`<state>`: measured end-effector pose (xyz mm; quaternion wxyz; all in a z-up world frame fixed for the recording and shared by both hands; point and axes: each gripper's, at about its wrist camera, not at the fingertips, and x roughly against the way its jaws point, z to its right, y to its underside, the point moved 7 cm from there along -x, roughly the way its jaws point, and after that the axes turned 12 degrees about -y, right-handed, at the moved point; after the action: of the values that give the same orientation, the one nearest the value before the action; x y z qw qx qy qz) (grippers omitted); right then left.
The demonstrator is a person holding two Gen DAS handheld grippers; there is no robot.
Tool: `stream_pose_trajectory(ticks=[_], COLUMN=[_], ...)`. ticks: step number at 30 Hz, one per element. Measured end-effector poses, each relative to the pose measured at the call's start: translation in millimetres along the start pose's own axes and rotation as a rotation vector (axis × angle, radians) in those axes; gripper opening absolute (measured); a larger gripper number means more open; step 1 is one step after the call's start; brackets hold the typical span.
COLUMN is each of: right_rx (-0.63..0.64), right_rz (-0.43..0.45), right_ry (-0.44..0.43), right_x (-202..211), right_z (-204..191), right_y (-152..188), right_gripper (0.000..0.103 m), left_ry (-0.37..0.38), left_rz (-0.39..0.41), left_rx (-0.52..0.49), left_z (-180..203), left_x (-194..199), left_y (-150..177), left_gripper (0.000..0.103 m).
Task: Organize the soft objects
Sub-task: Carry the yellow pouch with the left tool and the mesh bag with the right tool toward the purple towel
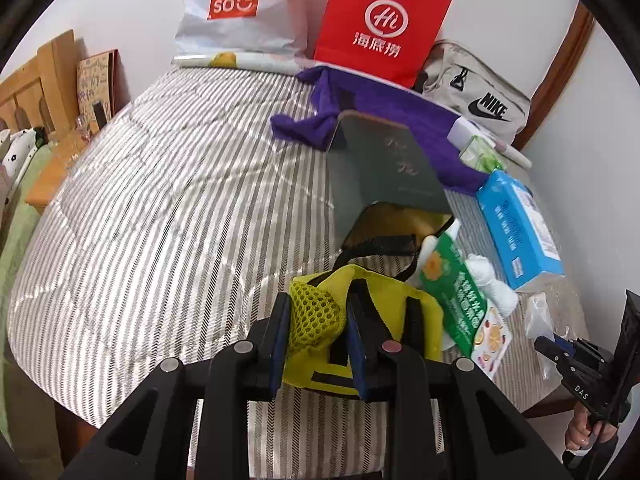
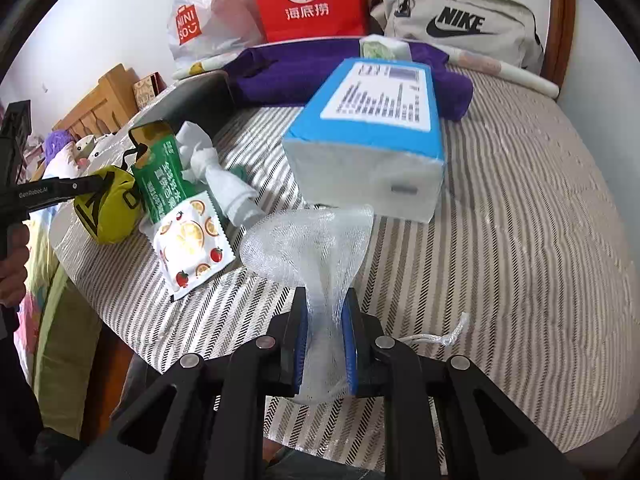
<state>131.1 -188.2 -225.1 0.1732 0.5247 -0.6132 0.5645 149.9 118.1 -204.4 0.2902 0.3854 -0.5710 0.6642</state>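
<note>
- Striped bed cover [image 1: 152, 208] carries everything; the wall behind has a white Miniso bag [image 1: 236, 8] at far left.
- Red paper bag [image 1: 380, 20] stands next; a purple cloth [image 1: 384, 108] lies in front of it.
- Left tool [image 1: 320, 320]: blue pads pressed on a yellow mesh pouch [image 1: 316, 312], near the front edge of the bed; its black strap trails toward a dark green box [image 1: 380, 160].
- Green snack packet [image 2: 176, 200] just right of the pouch, touching a crumpled white tissue wad [image 2: 212, 168].
- Right tool [image 2: 326, 332]: narrow, pinching a clear netted bath puff [image 2: 308, 240]; the puff's loose end fans out on the cover, its white cord [image 2: 440, 336] lying beside the right pad.
- Blue tissue pack [image 2: 372, 120] just behind the puff.
- Beige Nike bag [image 2: 460, 20] at far right against the wall.
</note>
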Motion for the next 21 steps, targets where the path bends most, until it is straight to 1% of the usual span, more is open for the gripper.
stream_pose_trajectory(ticks=[6,9,14,21], right_rx=[0.023,0.036,0.061,0.067], right_rz=[0.031,0.041,0.070,0.089], right_ry=[0.010,-0.008,-0.016,-0.020], right_x=[20,30,44,49], right_z=[-4,-8,-14,-19], right_y=[-9,-13,-19,-33], right_gripper=[0.016,0.016,0.016,0.016], left_ry=[0.022,0.031,0.007,0.006], left_rz=[0.026,0.040,0.059,0.073], left_rx=[0.007,0.017,0.030,0.043], left_z=[-1,-4,-12,-16], left_x=[22,30,37,45], left_y=[-8,-14,-24,-39], left_gripper=[0.025,0.025,0.025,0.025])
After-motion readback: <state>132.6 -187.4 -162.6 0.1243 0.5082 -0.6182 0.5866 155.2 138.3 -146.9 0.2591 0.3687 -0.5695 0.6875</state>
